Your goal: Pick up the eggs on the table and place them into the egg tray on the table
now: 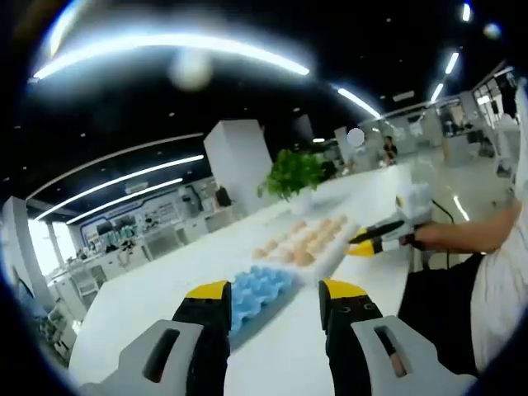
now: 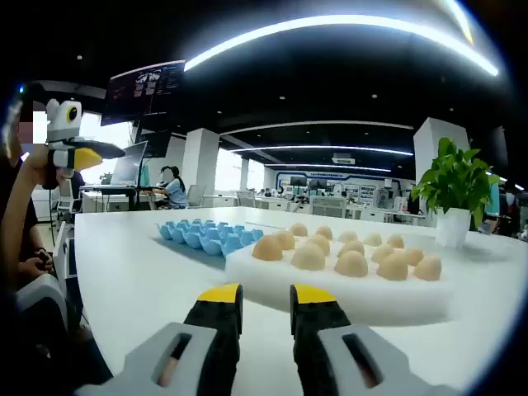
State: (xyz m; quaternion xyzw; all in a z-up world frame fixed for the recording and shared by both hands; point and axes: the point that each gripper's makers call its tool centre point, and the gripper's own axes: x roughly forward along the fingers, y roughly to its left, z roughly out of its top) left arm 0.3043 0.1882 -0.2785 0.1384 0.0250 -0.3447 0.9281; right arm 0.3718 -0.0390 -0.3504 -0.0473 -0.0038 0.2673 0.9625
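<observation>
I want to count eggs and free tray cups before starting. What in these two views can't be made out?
- Blue egg tray, left gripper view: its near end sits behind the left gripper fingers.
- Same tray, right gripper view: seen at a low angle, so cup count and contents are unclear.
- Eggs on the white foam pad: back ones overlap, so the count is uncertain.
- Eggs, left gripper view: too small and blurred.

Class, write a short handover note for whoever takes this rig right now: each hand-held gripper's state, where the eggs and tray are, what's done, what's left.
Left hand-held gripper: open, empty, above the table, facing the blue egg tray.
Right hand-held gripper: open, empty, facing the eggs.
The eggs sit on a white foam block beside the tray.
Done: no egg visible in the tray.
Left: move all the eggs across.
</observation>
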